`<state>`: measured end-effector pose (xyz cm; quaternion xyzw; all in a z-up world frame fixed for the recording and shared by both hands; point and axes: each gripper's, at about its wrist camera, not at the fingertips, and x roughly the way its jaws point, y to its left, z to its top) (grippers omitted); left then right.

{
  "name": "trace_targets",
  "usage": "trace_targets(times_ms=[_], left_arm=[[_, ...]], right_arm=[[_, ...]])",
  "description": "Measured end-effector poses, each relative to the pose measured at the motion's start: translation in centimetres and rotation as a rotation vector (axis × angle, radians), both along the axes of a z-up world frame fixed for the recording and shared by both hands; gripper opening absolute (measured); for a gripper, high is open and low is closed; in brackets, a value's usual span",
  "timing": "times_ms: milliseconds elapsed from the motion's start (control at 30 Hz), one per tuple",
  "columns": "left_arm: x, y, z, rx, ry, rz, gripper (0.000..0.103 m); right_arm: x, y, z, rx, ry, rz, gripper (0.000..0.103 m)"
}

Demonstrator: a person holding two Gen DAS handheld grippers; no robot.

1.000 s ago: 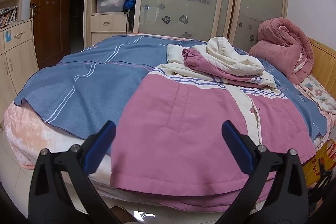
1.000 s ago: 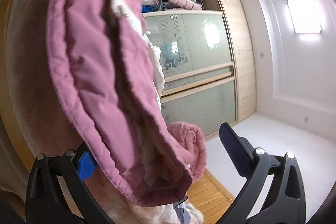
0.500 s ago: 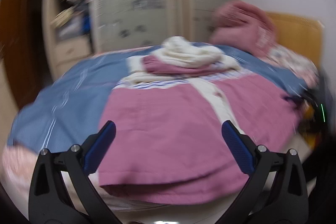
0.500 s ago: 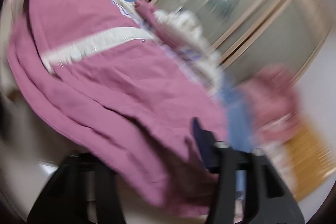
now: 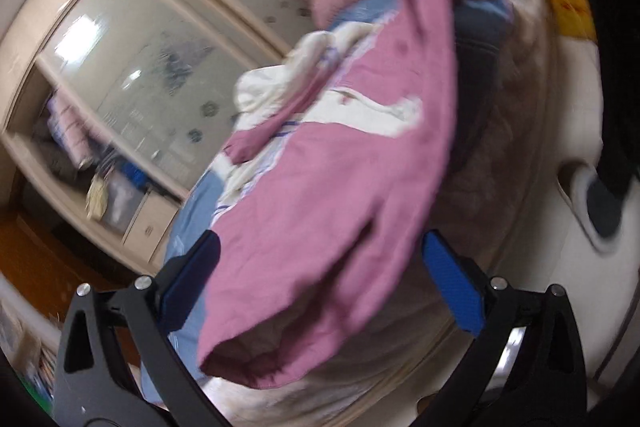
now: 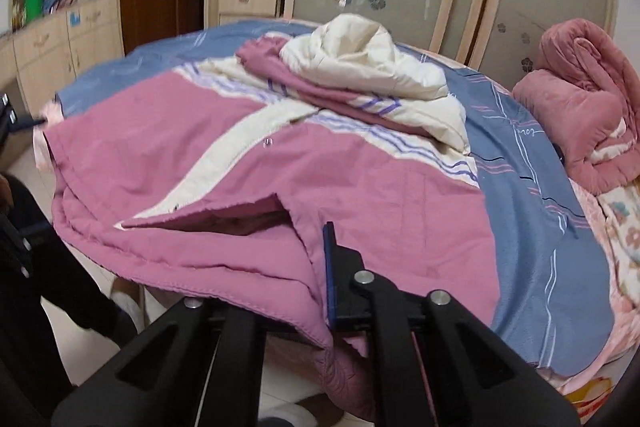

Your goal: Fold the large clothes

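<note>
Pink coat (image 6: 248, 163) spread on bed (image 6: 532, 163), sleeves and hood tucked inward, body unfolded; right tongs (image 6: 324, 279) clamped on hem corner, left tongs (image 5: 320, 291) wide beside opposite corner

Left tool (image 5: 320, 291) frame: matte black plastic, two angled arms with triangular cut-outs.
Left tool fingers (image 5: 452, 287): flat blue pads with a fine textured face, mounted on black carriers.
Left tool fasteners: round silver screw heads, two per arm, near the pad mounts.
Right tool (image 6: 326, 279) frame: same matte black plastic, angled arms with triangular cut-outs.
Right tool fingers (image 6: 329, 267): one blue pad visible edge-on on a black block; the other is hidden.
Right tool fasteners: three silver screw heads in view.
Person: dark trouser leg and pale footwear at the left edge of the right wrist view, blurred.
</note>
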<state>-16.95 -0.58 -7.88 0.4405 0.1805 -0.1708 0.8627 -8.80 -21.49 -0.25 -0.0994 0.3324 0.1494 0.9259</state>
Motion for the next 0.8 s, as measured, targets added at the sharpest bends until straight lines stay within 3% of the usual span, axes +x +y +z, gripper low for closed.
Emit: trace_targets(times_ms=[100,167,300,367,400,433,467,567,667,800], left_arm=[[-1.0,0.0,0.7,-0.005,0.015,-0.053,0.101],[-0.2,-0.1,0.7,-0.003,0.011,-0.028,0.101],[3.1,-0.4,-0.8,0.080,-0.027,0.071,0.100],[5.3,0.2,-0.3,0.020,-0.009,0.131,0.078],[6.5,0.7,0.3,-0.051,0.027,0.151,0.029],[7.2,1.1,0.7,-0.108,0.065,0.158,0.010],[7.6,1.6,1.2,-0.181,0.091,0.141,0.009],[7.7,1.4,1.2,-0.189,0.081,0.139,0.007],[8.1,2.1,1.6,-0.282,0.112,0.180,0.007],[8.6,2.5,2.8,-0.348,0.120,0.201,0.006]], right_arm=[[0.2,-0.6,0.4,0.039,-0.015,-0.005,0.007],[0.2,-1.0,0.6,0.061,-0.026,-0.009,0.007],[-0.1,-1.5,1.0,0.089,-0.043,-0.014,0.007],[-0.3,-1.8,1.1,0.098,-0.052,-0.020,0.007],[-0.3,-1.9,1.0,0.106,-0.051,-0.021,0.007],[-0.4,-2.0,0.9,0.110,-0.054,-0.029,0.007],[-0.4,-2.2,0.9,0.118,-0.059,-0.038,0.007],[-0.6,-2.5,0.7,0.146,-0.065,-0.055,0.007],[-0.9,-2.3,0.5,0.136,-0.078,-0.064,0.007],[-1.5,-2.3,1.1,0.154,-0.123,-0.096,0.007]])
